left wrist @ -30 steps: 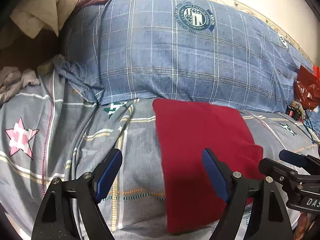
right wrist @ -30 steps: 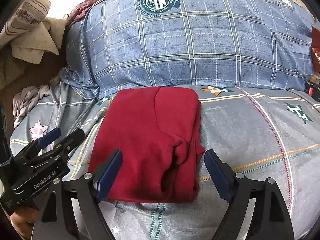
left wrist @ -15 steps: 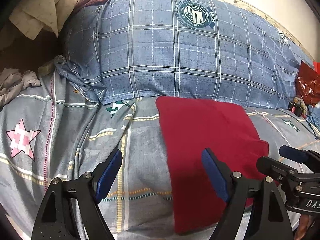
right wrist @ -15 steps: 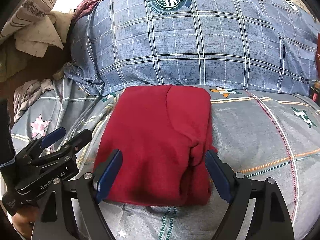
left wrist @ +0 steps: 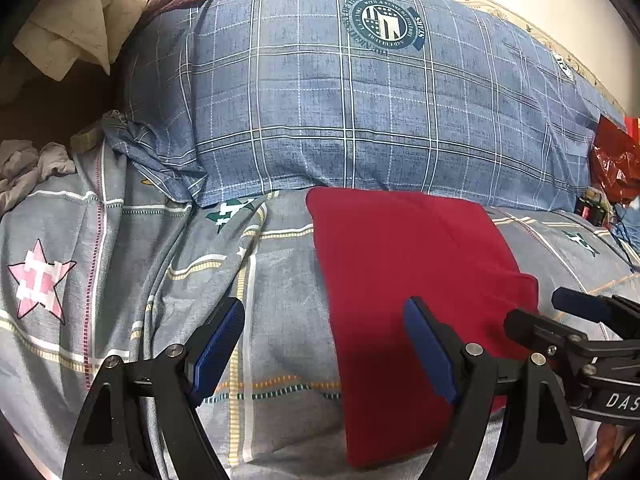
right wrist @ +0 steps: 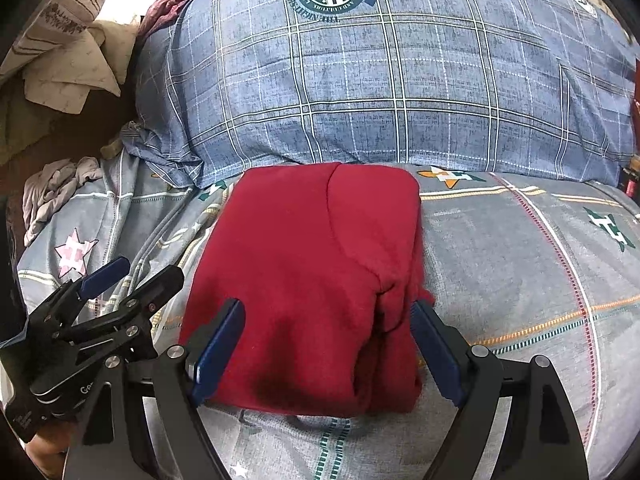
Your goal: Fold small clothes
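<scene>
Gaping wide and empty, both grippers flank the folded red garment

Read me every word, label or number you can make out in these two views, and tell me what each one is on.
"DAS", cut off by the frame edge: on the right hand-held gripper body.
"Go", remainder hidden: on the left hand-held gripper body.
"STARS", on the ribbon of the round crest on the blue plaid pillow; the crest's ring lettering is too small to read reliably.
Red garment: no text.

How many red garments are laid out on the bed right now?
1: the folded red garment lies on the grey bedsheet, against the blue plaid pillow, with the right tool open around its near edge. Others may be hidden.
</scene>
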### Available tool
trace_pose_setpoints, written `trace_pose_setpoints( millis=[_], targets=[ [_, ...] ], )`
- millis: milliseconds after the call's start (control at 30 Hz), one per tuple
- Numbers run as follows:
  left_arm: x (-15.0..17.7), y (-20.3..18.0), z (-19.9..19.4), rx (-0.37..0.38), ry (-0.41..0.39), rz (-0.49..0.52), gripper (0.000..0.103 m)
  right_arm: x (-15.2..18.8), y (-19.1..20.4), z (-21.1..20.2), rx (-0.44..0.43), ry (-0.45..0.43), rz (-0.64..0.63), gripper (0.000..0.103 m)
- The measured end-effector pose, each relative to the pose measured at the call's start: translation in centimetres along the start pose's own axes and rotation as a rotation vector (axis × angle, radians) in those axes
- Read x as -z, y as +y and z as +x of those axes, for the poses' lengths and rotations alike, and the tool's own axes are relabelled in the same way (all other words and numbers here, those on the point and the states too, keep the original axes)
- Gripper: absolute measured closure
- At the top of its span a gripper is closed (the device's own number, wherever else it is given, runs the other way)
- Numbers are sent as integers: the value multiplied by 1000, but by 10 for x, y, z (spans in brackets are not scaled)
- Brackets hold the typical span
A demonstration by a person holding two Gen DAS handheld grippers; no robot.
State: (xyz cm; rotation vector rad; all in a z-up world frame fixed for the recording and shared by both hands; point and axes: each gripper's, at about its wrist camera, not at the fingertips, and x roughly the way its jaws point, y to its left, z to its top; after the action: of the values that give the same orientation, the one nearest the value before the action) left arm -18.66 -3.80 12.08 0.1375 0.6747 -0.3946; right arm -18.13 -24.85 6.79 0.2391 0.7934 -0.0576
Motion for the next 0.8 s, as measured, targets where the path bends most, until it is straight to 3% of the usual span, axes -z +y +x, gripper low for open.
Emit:
trace_pose_setpoints(
  millis=[800],
  targets=[
    [0, 2, 5, 23, 3, 2, 21, 4, 6, 12, -17, 42, -2, 17]
  ],
)
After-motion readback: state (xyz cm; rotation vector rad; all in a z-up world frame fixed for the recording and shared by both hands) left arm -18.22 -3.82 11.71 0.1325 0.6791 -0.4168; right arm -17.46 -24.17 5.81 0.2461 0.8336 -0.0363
